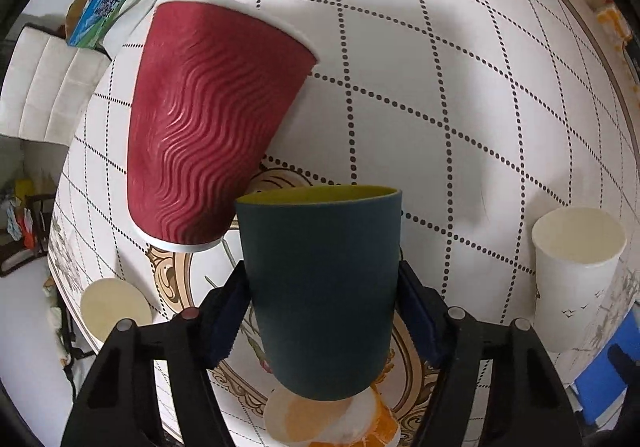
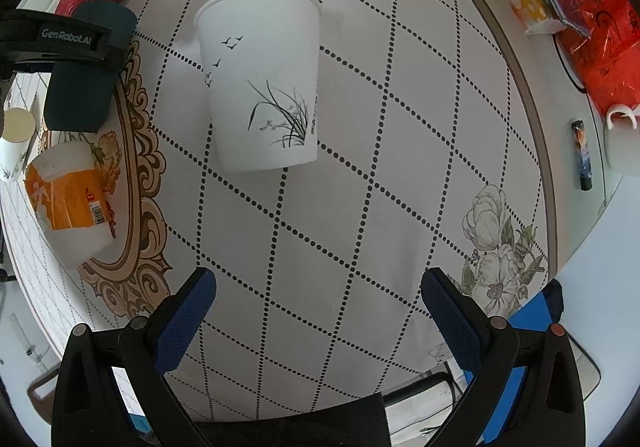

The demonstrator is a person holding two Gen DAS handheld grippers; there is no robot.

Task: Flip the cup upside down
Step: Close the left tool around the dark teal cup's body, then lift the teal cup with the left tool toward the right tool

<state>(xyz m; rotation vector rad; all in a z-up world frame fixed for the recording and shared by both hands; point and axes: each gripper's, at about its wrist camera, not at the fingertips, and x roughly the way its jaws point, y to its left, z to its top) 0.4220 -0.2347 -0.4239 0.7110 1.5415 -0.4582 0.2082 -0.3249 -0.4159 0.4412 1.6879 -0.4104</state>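
One round table [image 2: 400,127] with a dotted-grid cloth carries five cups. The left gripper [image 1: 324,311] clamps one dark teal cup [image 1: 320,287], mouth up, at six o'clock in the left wrist view; one red ribbed cup [image 1: 200,127] sits at ten o'clock. The right gripper [image 2: 318,319] hangs spread and empty, with one white ink-painted cup [image 2: 260,87] at twelve, one orange-and-white cup [image 2: 68,203] at nine, and one small white cup [image 2: 14,143] beside that.

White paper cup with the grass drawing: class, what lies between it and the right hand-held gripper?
Only bare dotted tablecloth, shown in the right wrist view.
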